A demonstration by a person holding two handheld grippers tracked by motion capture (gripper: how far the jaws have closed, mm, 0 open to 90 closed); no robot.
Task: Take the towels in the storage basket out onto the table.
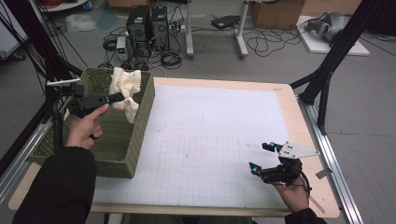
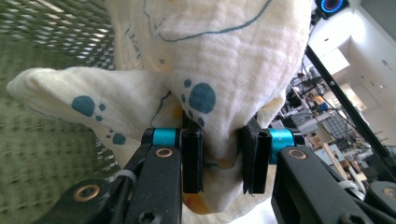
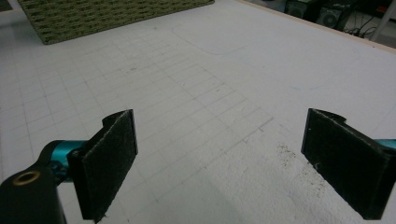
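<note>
Hands come in from the near edge of the table. The right gripper sits low over the white gridded mat at the near right side. Its jaws are spread wide with nothing between them, and the right gripper view shows bare mat there. Farther off, on the left, the left gripper is up over the green woven basket. Its jaws pinch a fold of a cream cloth with blue paw prints. The cloth hangs in the air above the basket, bunched up, with one end drooping down by the basket's right wall.
</note>
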